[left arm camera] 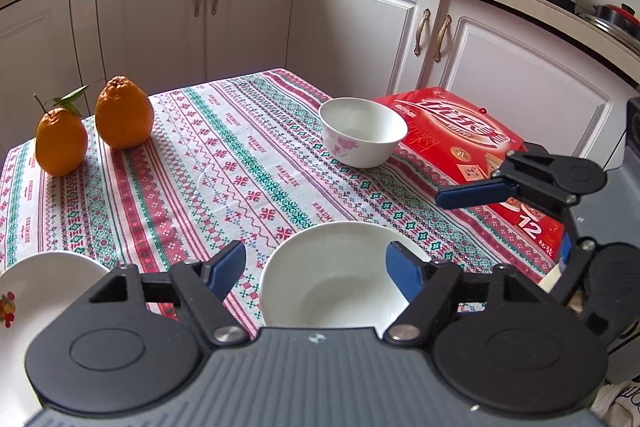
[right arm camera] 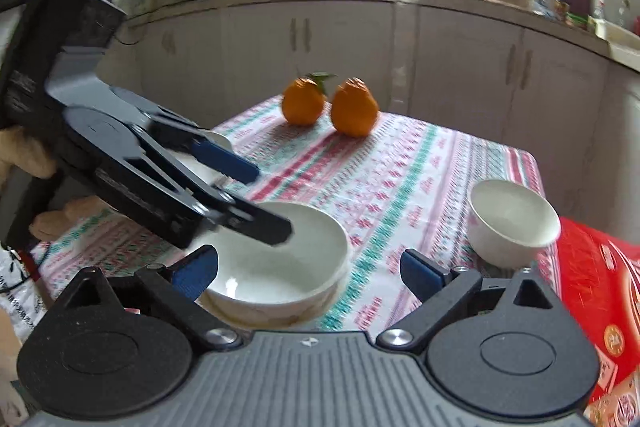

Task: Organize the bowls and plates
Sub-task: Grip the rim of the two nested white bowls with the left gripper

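Left gripper (left arm camera: 316, 269): jaws wide, over white bowl (left arm camera: 334, 279), lower centre. Right gripper (right arm camera: 308, 267): jaws wide, empty. Floral bowl (left arm camera: 362, 131): centre right, beside red box (left arm camera: 472, 147). Plate (left arm camera: 40, 291): lower left. Oranges (left arm camera: 124, 119): upper left.
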`<state>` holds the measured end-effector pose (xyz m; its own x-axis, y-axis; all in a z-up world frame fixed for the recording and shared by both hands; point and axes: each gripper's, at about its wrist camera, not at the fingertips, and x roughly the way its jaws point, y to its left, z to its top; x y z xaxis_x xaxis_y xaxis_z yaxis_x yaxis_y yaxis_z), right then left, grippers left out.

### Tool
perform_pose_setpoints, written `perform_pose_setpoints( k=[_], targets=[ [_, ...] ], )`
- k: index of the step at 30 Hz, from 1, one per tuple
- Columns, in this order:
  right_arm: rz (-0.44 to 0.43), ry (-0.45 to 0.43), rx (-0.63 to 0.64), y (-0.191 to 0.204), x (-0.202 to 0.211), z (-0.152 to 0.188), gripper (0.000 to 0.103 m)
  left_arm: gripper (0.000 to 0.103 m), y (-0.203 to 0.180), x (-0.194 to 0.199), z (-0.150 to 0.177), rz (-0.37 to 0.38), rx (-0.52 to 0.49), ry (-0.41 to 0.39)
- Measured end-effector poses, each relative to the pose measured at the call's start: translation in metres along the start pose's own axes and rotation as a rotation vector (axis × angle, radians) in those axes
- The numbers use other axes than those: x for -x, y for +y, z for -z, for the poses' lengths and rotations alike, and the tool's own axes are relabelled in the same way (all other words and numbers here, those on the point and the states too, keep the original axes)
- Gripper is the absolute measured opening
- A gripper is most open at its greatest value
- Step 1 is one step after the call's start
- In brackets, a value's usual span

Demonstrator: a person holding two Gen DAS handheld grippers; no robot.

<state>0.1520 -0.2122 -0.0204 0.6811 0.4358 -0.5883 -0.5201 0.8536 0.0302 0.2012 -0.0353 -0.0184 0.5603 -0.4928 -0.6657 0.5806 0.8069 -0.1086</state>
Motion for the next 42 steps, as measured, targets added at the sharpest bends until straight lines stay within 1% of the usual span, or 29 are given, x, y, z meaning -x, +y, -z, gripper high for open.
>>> perform_pose_setpoints(
  k=[9, 16, 20, 24, 28, 31, 35, 37, 39, 42],
  targets=[
    [-0.021, 0.003, -0.057, -0.018, -0.003, 0.009, 0.1, 0.077, -0.004, -0.017, -0.025, -0.003, -0.048, 0.021],
    [0.002, -0.015, -0.103, -0.041, 0.001, 0.012, 0.1, 0.078, -0.011, -0.044, -0.054, 0.033, -0.09, 0.053],
    [0.056, -0.025, -0.103, -0.059, 0.005, 0.011, 0.101, 0.079, -0.016, -0.063, -0.074, 0.062, -0.129, 0.067],
    [0.169, -0.016, -0.09, -0.082, -0.002, 0.012, 0.101, 0.08, -0.018, -0.088, -0.092, 0.086, -0.156, 0.08],
    [0.256, 0.001, -0.061, -0.105, -0.018, 0.01, 0.101, 0.079, -0.016, -0.122, -0.105, 0.119, -0.156, 0.115],
    [0.285, 0.021, -0.046, -0.123, -0.033, 0.009, 0.101, 0.079, -0.015, -0.144, -0.113, 0.13, -0.162, 0.131],
    [0.276, 0.037, -0.052, -0.143, -0.053, 0.005, 0.1, 0.078, -0.014, -0.168, -0.122, 0.148, -0.16, 0.138],
    [0.265, 0.042, -0.049, -0.148, -0.061, 0.004, 0.1, 0.077, -0.014, -0.178, -0.125, 0.146, -0.164, 0.144],
    [0.26, 0.044, -0.041, -0.151, -0.067, 0.003, 0.1, 0.072, -0.012, -0.188, -0.128, 0.149, -0.155, 0.156],
    [0.252, 0.047, -0.041, -0.156, -0.074, 0.001, 0.099, 0.072, -0.01, -0.199, -0.131, 0.146, -0.147, 0.164]
  ],
)
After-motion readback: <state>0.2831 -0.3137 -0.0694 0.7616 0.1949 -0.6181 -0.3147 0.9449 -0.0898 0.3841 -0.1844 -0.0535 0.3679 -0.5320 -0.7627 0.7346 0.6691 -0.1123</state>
